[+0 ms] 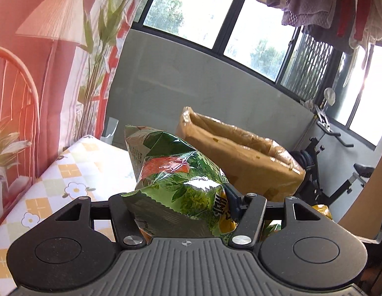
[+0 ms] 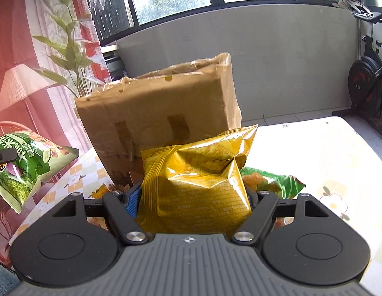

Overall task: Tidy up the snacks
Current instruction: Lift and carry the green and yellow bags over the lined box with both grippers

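My left gripper (image 1: 183, 204) is shut on a green snack bag (image 1: 176, 180) and holds it up above the table; the same bag shows at the left of the right wrist view (image 2: 25, 167). My right gripper (image 2: 193, 199) is shut on a yellow snack bag (image 2: 198, 180), held just in front of a brown cardboard box (image 2: 163, 111). The box also stands behind the green bag in the left wrist view (image 1: 242, 153), its top open. Another green snack bag (image 2: 272, 180) lies on the table behind the yellow one.
The table has a flowered checked cloth (image 1: 67, 172). A red curtain and a leafy plant (image 2: 67, 49) stand at the left. An exercise bike (image 2: 368, 79) stands at the right by the grey wall under the windows. Laundry (image 1: 326, 2) hangs overhead.
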Available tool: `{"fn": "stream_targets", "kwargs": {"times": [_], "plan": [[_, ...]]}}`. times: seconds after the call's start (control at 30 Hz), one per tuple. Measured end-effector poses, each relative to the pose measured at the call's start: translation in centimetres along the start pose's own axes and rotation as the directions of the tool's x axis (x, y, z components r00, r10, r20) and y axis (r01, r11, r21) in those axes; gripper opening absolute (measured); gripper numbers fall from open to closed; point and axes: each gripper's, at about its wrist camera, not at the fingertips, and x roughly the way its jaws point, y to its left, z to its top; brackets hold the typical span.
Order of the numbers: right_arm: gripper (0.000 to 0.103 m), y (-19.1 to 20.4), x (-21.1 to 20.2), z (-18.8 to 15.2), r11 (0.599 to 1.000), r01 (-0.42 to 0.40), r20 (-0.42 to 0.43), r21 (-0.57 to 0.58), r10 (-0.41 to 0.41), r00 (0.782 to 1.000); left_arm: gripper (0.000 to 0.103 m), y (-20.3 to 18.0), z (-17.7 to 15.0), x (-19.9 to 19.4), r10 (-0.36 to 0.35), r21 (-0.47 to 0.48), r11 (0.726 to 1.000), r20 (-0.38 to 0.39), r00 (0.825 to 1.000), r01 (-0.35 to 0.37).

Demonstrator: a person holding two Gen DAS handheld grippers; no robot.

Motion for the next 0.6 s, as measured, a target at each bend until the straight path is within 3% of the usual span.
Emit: {"fn": "stream_targets", "kwargs": {"times": [0.27, 0.4, 0.6], "plan": [[0.075, 0.7, -0.6, 4.5, 0.998, -0.025, 0.101, -0.050, 0.030, 0.994, 0.064, -2.0, 4.4, -0.7, -0.039, 0.057, 0.998, 0.120, 0.992, 0.033], [0.075, 1.0, -0.7, 6.5, 0.997, -0.040, 0.155, -0.062, 0.049, 0.987, 0.064, -4.0, 6.7, -0.1, -0.084, 0.144, 0.988, 0.149, 0.985, 0.062], [0.075, 0.6, 0.1, 10.2, 0.997, -0.040, 0.206, -0.067, 0.053, 0.977, 0.064, -6.3, 10.1, 3.4, -0.159, 0.203, 0.970, 0.116, 0.980, 0.133]]}}
